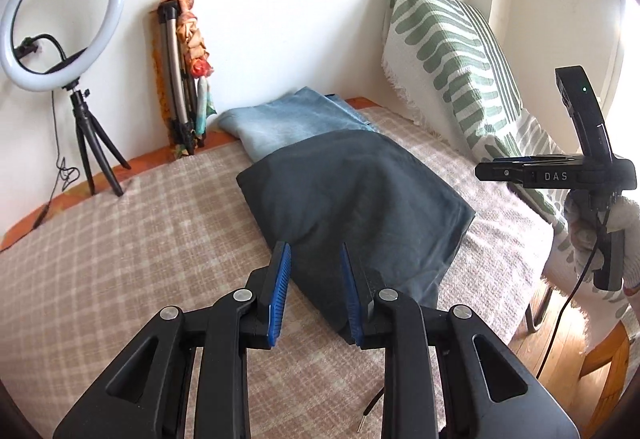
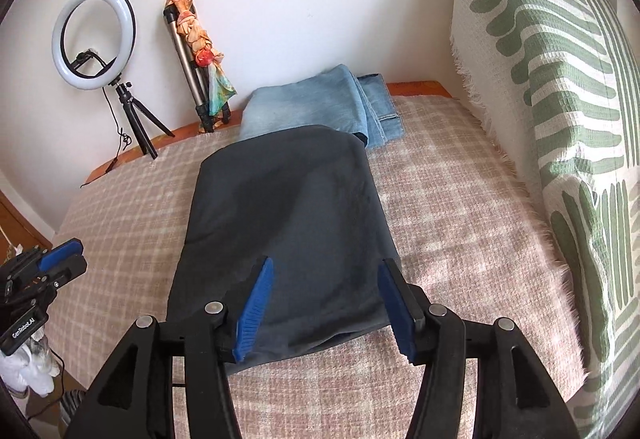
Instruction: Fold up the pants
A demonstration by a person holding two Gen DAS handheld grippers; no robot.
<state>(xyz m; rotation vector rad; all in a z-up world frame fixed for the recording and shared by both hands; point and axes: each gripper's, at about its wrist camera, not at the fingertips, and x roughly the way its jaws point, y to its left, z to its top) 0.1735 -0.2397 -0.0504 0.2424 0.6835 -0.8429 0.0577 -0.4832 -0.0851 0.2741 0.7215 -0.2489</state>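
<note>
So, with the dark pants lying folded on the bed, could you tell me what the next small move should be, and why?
Probably draw both hand-held grippers back and reach for another garment, if one remains. The dark pants already lie in a compact fold on the checked blanket, overlapping the folded jeans. The right hand-held gripper and left hand-held gripper stand open above them, holding nothing.

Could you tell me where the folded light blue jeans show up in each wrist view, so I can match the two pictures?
Left wrist: folded light blue jeans upper centre, behind the dark pants.
Right wrist: jeans upper centre, again behind the dark pants.
Shared landmark: ring light at the wall, left of the jeans.
</note>
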